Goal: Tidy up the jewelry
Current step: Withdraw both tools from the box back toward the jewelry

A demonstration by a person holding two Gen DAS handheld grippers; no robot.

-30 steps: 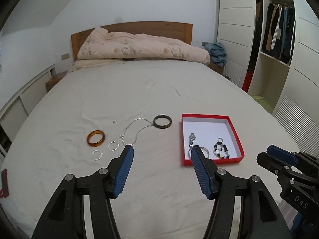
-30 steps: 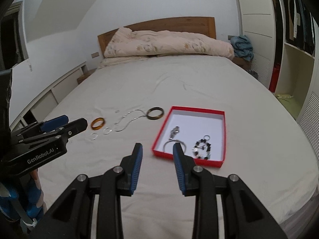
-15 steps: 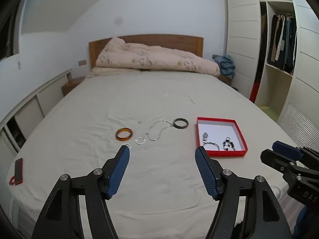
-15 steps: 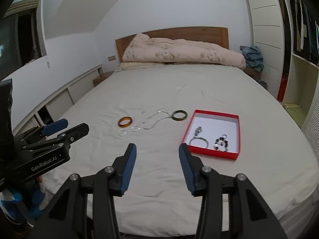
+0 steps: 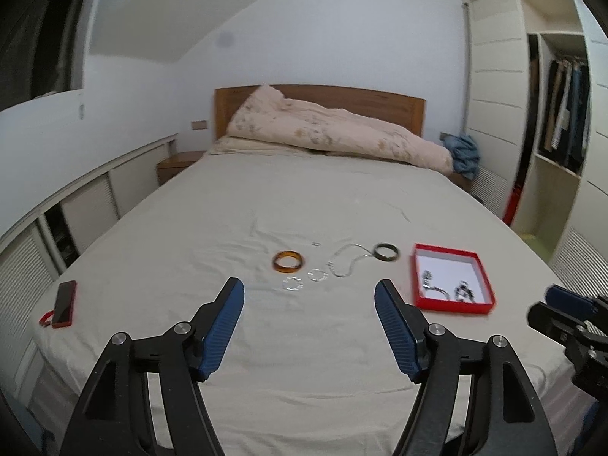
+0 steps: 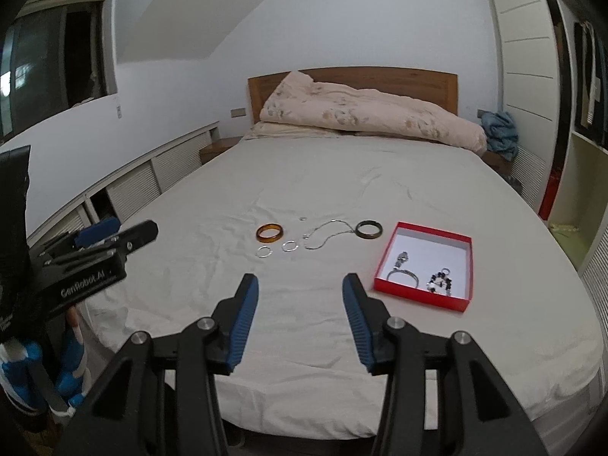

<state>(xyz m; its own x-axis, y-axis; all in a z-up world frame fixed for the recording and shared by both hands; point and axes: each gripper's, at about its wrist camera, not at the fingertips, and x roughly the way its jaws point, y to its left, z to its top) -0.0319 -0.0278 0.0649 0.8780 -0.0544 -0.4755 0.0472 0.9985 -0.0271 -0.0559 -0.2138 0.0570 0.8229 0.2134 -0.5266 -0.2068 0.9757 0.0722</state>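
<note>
On the white bed sheet (image 5: 304, 342) lie an amber bangle (image 5: 288, 261), a dark bangle (image 5: 386, 252), a silver chain (image 5: 347, 262), two silver rings (image 5: 318, 274) and a tiny ring (image 5: 315, 244). To their right a red box (image 5: 452, 306) holds a watch-like piece, a silver bangle and a beaded bracelet (image 6: 439, 280). My left gripper (image 5: 308, 285) is open and empty, well short of the jewellery. Right of it, my right gripper (image 6: 300, 279) is open too, nothing between its pads, with the box (image 6: 418, 296) ahead to its right.
A phone in a red case (image 5: 64, 303) lies near the bed's left edge. A folded quilt (image 5: 334, 133) sits against the wooden headboard. Low cabinets (image 6: 152, 174) line the left wall and an open wardrobe (image 5: 562, 114) stands on the right.
Both grippers have drawn back from the bed, so the jewellery and box look smaller and farther off. Both pairs of jaws have spread wider. The phone has come into the left wrist view.
</note>
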